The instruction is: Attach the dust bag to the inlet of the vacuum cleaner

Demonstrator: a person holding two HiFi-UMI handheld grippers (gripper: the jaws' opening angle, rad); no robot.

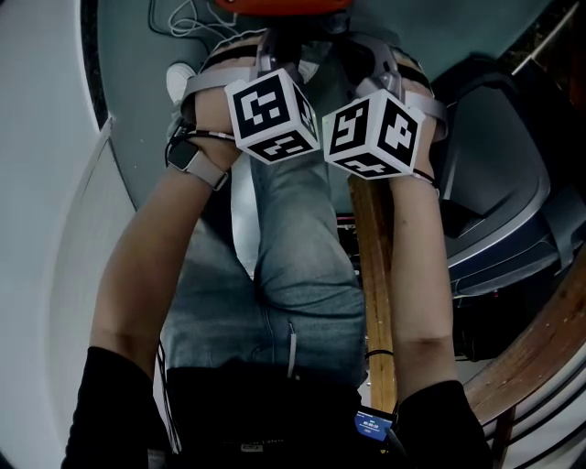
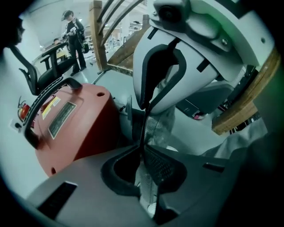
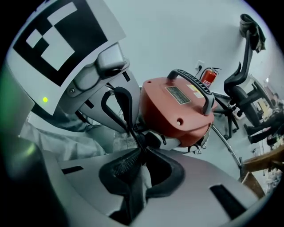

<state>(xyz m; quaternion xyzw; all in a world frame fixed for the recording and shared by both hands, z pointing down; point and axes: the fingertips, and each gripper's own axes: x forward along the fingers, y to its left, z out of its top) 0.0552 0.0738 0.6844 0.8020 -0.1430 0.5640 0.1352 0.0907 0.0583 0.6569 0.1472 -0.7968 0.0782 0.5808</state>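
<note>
The red vacuum cleaner [image 2: 66,124] [image 3: 177,106] stands on the floor just ahead of both grippers; in the head view only its edge [image 1: 279,7] shows at the top. The dust bag is whitish-grey cloth [image 2: 160,126] [image 3: 49,137]. My left gripper [image 2: 144,148] is shut on a fold of it, and my right gripper [image 3: 141,148] is shut on it too. The two sets of jaws face each other, almost touching, close to a dark fitting [image 3: 155,139] low on the vacuum. In the head view the marker cubes [image 1: 272,114] [image 1: 375,136] hide the jaws.
A wooden beam [image 1: 375,275] runs beside my right leg, with a grey and black machine [image 1: 494,201] to its right. A black office chair [image 3: 244,88] and a fire extinguisher [image 3: 208,77] stand by the wall. A person [image 2: 73,40] stands far off.
</note>
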